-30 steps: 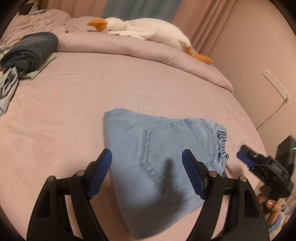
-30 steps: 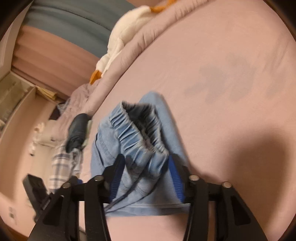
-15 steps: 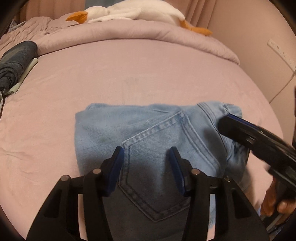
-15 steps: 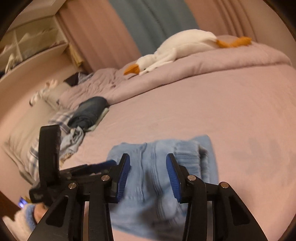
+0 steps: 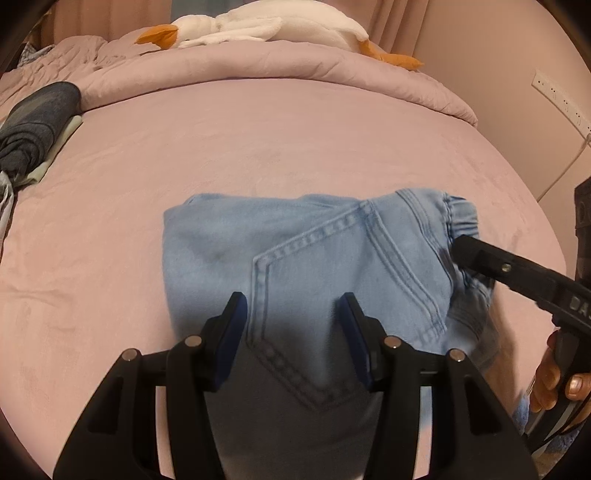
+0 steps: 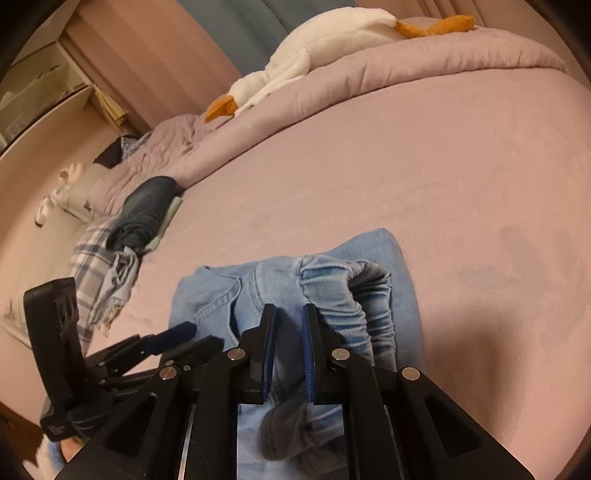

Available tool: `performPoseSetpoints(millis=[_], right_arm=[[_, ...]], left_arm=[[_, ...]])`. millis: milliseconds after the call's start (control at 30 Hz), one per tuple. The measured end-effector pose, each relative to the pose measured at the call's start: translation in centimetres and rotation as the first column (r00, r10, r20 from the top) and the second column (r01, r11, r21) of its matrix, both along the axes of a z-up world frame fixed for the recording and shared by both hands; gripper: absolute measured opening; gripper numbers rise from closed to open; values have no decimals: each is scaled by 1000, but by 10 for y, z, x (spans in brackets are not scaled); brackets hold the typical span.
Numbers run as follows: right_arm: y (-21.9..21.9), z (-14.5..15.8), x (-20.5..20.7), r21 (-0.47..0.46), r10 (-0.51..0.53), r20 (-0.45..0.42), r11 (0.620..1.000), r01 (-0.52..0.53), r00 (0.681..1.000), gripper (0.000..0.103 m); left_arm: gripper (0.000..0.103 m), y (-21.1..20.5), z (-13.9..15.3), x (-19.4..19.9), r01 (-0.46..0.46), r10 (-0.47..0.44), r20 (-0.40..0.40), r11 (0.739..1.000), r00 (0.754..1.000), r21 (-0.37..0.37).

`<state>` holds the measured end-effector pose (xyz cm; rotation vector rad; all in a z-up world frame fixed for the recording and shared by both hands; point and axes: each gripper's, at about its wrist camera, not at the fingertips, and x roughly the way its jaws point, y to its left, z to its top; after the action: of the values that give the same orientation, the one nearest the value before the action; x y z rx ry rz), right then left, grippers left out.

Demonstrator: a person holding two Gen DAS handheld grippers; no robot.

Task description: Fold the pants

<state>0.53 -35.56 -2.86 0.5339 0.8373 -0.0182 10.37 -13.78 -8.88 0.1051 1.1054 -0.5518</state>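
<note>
Light blue denim pants point(image 5: 295, 240) lie folded into a compact rectangle on the pink bed point(image 5: 258, 147), back pocket up and elastic waistband to the right. My left gripper point(image 5: 291, 306) hovers over the pocket with its jaws half apart; the pads do not pinch the cloth. In the left wrist view my right gripper point(image 5: 465, 251) comes in from the right, held by a hand point(image 5: 554, 376), with its tip at the waistband. In the right wrist view, the pants point(image 6: 399, 280) bunch at the waistband, and my right gripper point(image 6: 289, 314) is shut on that gathered fabric. The left gripper point(image 6: 173, 336) shows at lower left.
A white plush goose point(image 5: 266, 26) lies on the rolled pink duvet point(image 5: 258, 62) at the far side. A dark folded garment point(image 5: 37, 114) and a plaid one point(image 6: 96, 269) sit at the left. A power strip point(image 5: 554, 92) hangs on the right wall.
My left gripper's jaws narrowed and it moved in low over the pocket. My right gripper swung around to the waistband and closed on it.
</note>
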Motion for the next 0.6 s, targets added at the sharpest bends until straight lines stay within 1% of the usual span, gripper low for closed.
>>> performPoseSetpoints(millis=[67,100,133,167,200,233,333,367,400,500,567,600], right_arm=[[7,5,-6,-11,18,17,1000,-18,1000,14],[10,8,-8,-20,27,26,999,-27,999,19],[14,12,-14,-35,38,41,999,-36,998,27],[17,13,-16,-48,44,48,998,-42,998,33],[20,13,-17,-61,49,53,997,-46,997,41],[24,13,-20,-73,59,53,996,-55,997,42],[33,1,-21,-121,84,8,989,-83,996,42],[35,-1,-22,-70,144,-15,987,-145,989,42],[36,-3,-22,-78,149,-21,986,-150,989,42],[43,-3,-18,-121,161,-51,979,-166,986,42],[44,2,-15,-126,156,-64,979,-163,986,42],[45,7,-15,-116,149,-57,981,-155,987,42]], left_arm=[[53,5,3,-6,-5,5,-2,1000,1000,-2],[53,7,3,-9,-6,6,-4,1000,1000,-4],[53,10,4,-14,-4,4,-5,1000,1000,-6],[54,11,5,-16,-2,2,-5,1000,1000,-5],[54,13,5,-19,0,0,-6,1000,1000,-5],[54,14,4,-23,10,-10,-9,1000,1000,-2],[54,14,0,-35,38,-38,2,999,999,29],[54,15,-2,-40,48,-48,7,998,999,41],[54,16,-2,-44,52,-52,13,998,999,48],[54,24,1,-53,47,-47,13,998,999,31],[54,32,4,-58,32,-33,5,999,999,13],[54,35,5,-60,28,-28,1,1000,1000,7]])
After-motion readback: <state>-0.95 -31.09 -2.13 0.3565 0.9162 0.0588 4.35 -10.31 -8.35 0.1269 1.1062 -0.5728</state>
